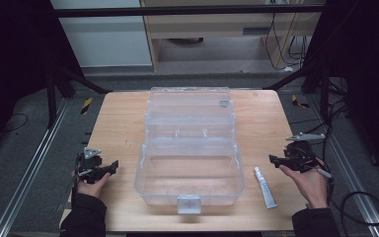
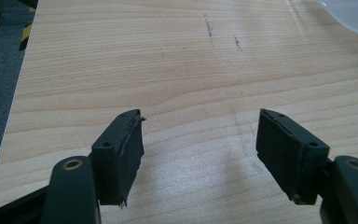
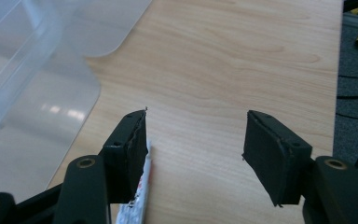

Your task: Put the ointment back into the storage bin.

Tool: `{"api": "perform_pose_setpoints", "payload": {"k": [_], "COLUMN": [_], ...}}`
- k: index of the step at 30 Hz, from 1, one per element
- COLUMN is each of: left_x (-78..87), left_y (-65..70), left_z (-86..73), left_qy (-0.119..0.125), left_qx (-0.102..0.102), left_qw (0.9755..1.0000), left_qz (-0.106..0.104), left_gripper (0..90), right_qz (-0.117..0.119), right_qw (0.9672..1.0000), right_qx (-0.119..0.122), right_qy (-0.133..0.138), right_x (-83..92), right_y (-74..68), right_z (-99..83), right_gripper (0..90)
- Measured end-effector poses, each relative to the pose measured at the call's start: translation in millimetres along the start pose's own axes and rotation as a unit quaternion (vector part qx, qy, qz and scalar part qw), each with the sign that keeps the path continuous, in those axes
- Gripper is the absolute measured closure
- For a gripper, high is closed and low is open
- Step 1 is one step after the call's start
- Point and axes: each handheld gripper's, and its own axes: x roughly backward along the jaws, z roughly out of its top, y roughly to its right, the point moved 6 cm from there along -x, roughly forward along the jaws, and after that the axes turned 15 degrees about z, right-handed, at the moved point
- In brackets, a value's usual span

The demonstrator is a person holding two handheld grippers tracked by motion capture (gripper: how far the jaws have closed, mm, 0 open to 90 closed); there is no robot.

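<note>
At the table's near edge, a person's two hands each hold a gripper. The left gripper sits at about 8 o'clock from the table's centre, its jaws spread wide over bare wood, nothing between them. The right gripper sits at about 4 o'clock, jaws likewise parted and empty. Just beside it, toward 7 o'clock of that gripper, a small white tube lies flat on the wooden table; in the right gripper view the tube lies partly under the left-hand jaw. Between the grippers stands a clear plastic storage box, its lid swung open toward 12 o'clock, a latch on its near wall.
</note>
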Motion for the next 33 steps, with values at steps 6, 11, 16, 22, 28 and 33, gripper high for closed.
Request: {"api": "perform_pose_setpoints", "payload": {"k": [6, 11, 16, 22, 28, 33], "left_x": [-0.6, -1.3, -1.7, -2.9, -3.4, -3.4], "left_y": [-1.6, -1.2, -1.6, -0.4, -0.5, 0.3], "left_z": [-0.1, -0.1, -0.1, -0.2, -0.2, 0.4], "left_qy": [-0.001, -0.002, -0.003, -0.006, -0.007, -0.007], "left_qx": [0.001, -0.001, -0.001, -0.003, -0.003, -0.006], "left_qw": [1.0000, 1.0000, 1.0000, 1.0000, 1.0000, 1.0000], "left_qz": [0.001, 0.001, 0.000, 0.000, -0.002, -0.001], "left_gripper": [31.3, 31.3, 31.3, 31.2, 31.2, 31.1], "right_qz": [0.016, 0.026, 0.031, 0.036, 0.036, 0.030], "right_qw": [0.9984, 0.9957, 0.9926, 0.9881, 0.9846, 0.9816], "right_qx": [0.009, 0.011, 0.008, 0.006, 0.005, 0.006], "right_qy": [-0.053, -0.089, -0.117, -0.149, -0.171, -0.188], "right_x": [0.1, -2.6, -6.4, -12.0, -18.0, -24.0], "right_y": [-14.0, -21.1, -25.8, -29.9, -31.0, -33.2], "right_z": [2.0, -0.4, -3.8, -7.7, -11.3, -13.7], "right_gripper": [40.7, 41.6, 42.9, 43.6, 45.1, 46.7]}}
